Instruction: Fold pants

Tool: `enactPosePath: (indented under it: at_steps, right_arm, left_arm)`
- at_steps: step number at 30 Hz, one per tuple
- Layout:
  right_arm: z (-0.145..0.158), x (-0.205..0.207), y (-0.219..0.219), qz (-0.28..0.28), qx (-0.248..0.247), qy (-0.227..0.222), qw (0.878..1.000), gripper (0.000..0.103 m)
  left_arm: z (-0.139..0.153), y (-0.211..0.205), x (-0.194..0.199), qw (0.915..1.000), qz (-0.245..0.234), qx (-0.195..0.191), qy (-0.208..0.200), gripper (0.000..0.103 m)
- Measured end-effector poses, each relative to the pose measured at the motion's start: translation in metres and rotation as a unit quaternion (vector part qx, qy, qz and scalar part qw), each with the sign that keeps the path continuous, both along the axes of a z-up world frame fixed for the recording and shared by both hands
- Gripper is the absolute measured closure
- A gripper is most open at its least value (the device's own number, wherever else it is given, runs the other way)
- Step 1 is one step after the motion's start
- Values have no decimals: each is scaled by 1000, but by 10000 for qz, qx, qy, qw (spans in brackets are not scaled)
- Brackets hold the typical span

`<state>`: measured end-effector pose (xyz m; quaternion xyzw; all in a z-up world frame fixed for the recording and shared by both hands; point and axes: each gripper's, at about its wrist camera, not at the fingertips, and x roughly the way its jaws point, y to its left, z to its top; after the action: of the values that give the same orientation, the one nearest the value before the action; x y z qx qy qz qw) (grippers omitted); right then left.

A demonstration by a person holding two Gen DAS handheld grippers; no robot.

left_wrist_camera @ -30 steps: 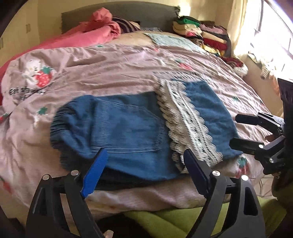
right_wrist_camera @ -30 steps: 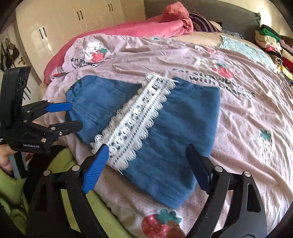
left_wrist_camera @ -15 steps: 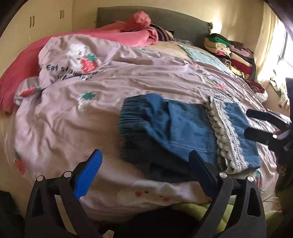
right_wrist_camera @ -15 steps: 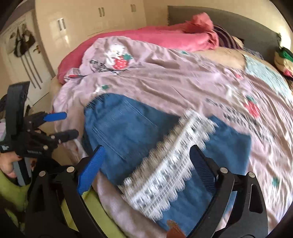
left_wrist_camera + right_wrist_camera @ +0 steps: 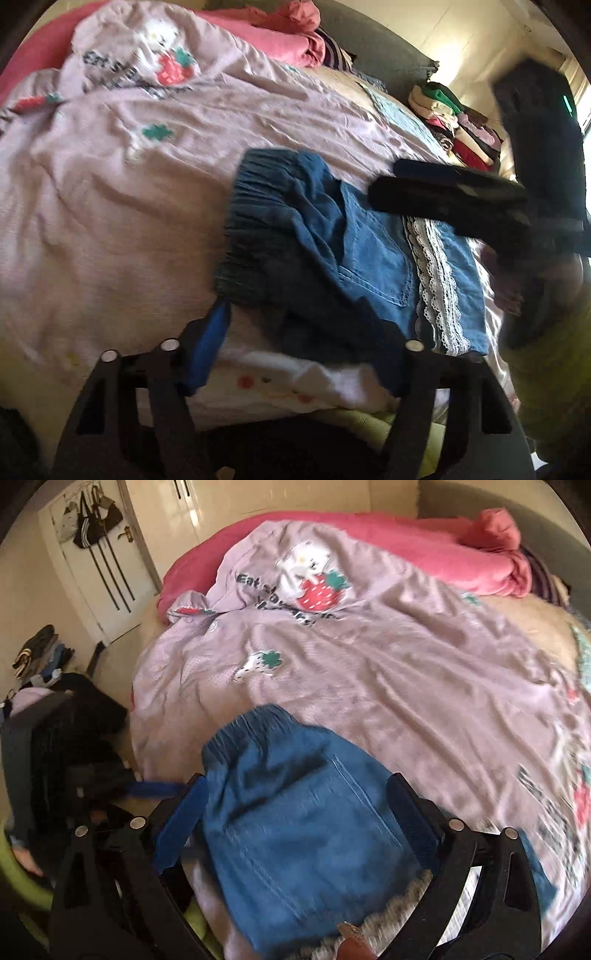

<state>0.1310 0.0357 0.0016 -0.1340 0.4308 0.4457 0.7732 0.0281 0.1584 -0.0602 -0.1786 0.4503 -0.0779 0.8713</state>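
The pants lie half-folded near the bed's front edge, long axis running left-right in the left wrist view: bunched waistband to the left, lace hem to the right. The left hand-held gripper sits right at the waistband corner, so it's the nearer one there; its jaws have just been closing in and now straddle the near edge, though blur and shadow hide whether the pads actually press denim. The right hand-held gripper hangs wide over the pocket area, holding nothing, and the hem end is cut off in its view.
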Motion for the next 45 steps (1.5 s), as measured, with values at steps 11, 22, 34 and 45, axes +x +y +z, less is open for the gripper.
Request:
enactPosePath:
  at_steps: [11, 22, 34, 45]
  right_arm:
    - [-36, 22, 61, 754, -671, 319, 9944, 16]
    - [-46, 21, 54, 928, -286, 620, 9933, 62]
    - [16, 7, -50, 424, 1156, 479, 9912, 74]
    - [34, 4, -139, -231, 1595, 145, 9868, 68]
  left_arm:
    - [-29, -3, 14, 9994, -46, -183, 274, 51]
    - [-30, -2, 13, 9993, -68, -232, 295, 50]
    - [11, -25, 5, 9992, -268, -300, -70, 20]
    - [33, -94, 29, 9904, -1025, -905, -185, 31]
